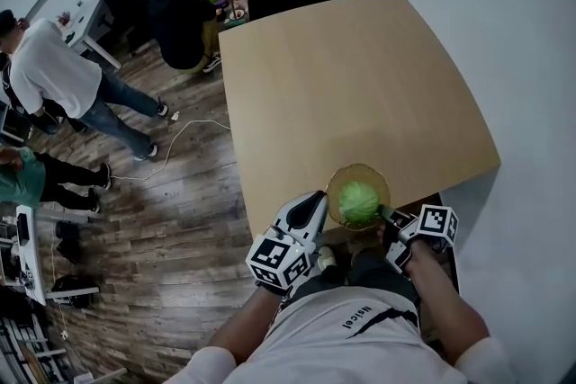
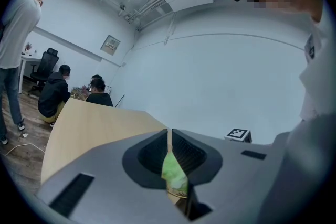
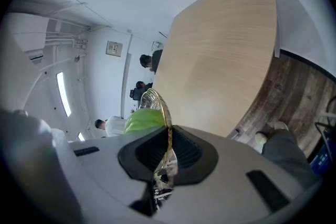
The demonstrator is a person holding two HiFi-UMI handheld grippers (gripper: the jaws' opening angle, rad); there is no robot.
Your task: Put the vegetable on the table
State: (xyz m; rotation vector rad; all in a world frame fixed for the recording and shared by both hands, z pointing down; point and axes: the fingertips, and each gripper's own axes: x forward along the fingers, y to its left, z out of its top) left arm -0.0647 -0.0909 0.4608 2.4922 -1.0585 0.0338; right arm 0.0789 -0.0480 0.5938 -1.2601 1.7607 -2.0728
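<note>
**A:** What could go wrong from here?

**B:** Your two pinches carry the bowl (image 1: 358,168) by its thin rim. If one slips, I'd expect the bowl to tip and the vegetable (image 1: 359,202) to roll off the table (image 1: 360,76).

**A:** And the fingers?

**B:** Your left gripper (image 1: 324,204), at the bowl's 9 o'clock, is clamped on the rim. Your right gripper (image 1: 387,217) is at 4 o'clock, likewise clamped. The vegetable sits inside the bowl, over the table's near edge.

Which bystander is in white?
The standing person in jeans at the head view's left; the seated person nearby wears black, a third person teal.
</note>
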